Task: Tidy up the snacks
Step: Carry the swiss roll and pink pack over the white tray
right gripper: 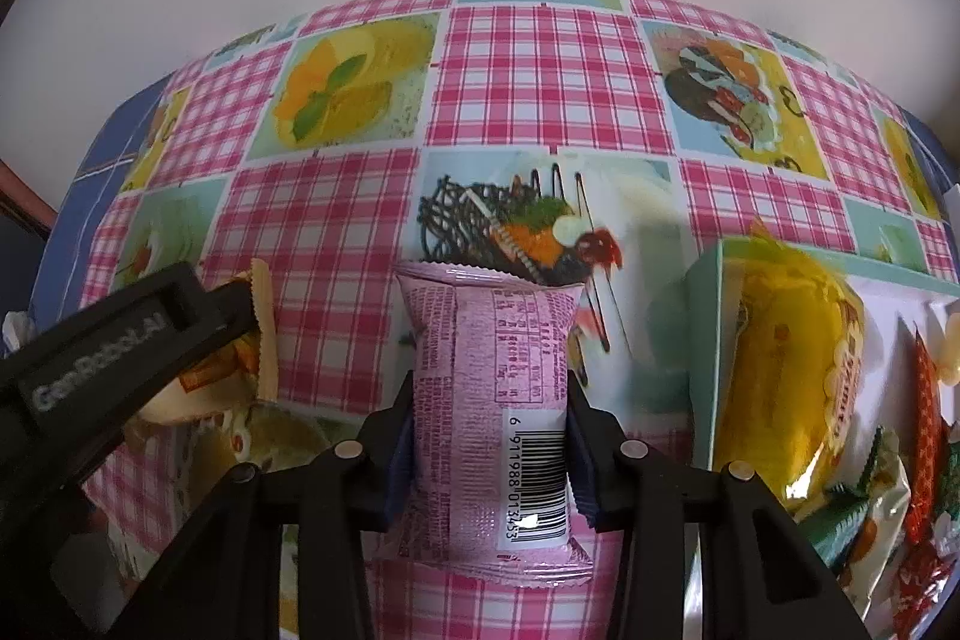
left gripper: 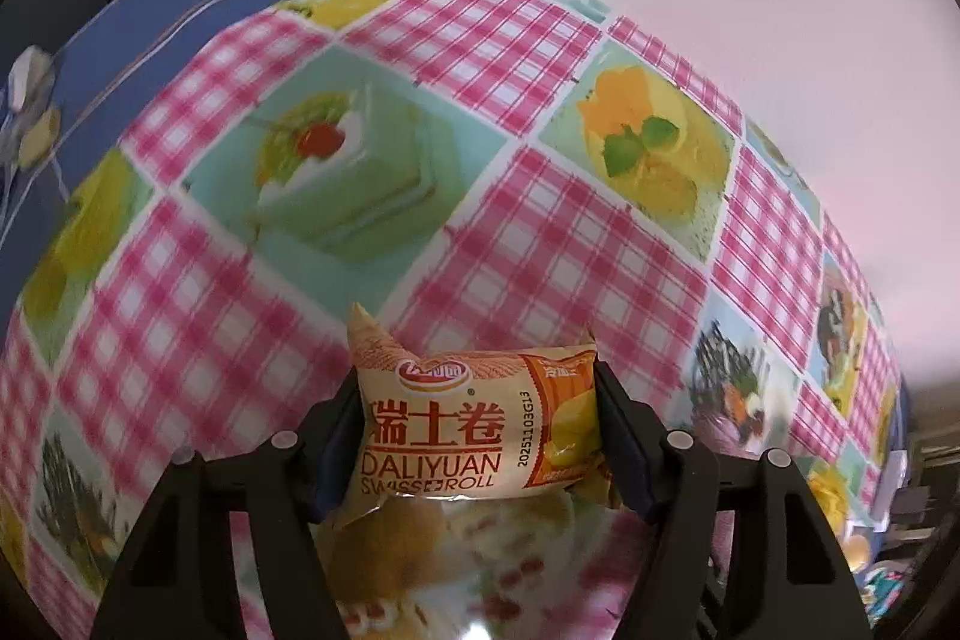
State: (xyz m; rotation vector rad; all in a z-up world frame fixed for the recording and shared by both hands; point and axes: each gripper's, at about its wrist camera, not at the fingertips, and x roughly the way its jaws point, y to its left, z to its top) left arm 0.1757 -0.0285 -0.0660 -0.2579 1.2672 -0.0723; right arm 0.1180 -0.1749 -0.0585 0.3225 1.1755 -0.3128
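An orange-and-cream Swiss roll packet (left gripper: 456, 436) sits crosswise between the pads of my left gripper (left gripper: 477, 400), which is shut on it just above the tablecloth. In the right wrist view, my right gripper (right gripper: 489, 388) is shut on a pink snack packet (right gripper: 480, 340) that lies lengthwise, barcode side up. At the left of that view, one black finger (right gripper: 168, 328) of the left gripper shows with the orange packet (right gripper: 264, 334) beside it.
The table wears a pink-checked cloth (left gripper: 540, 250) with printed dessert squares. A teal-walled box (right gripper: 705, 340) at the right holds a yellow packet (right gripper: 780, 370), a red packet (right gripper: 924, 430) and other snacks. A pale wall stands behind the table.
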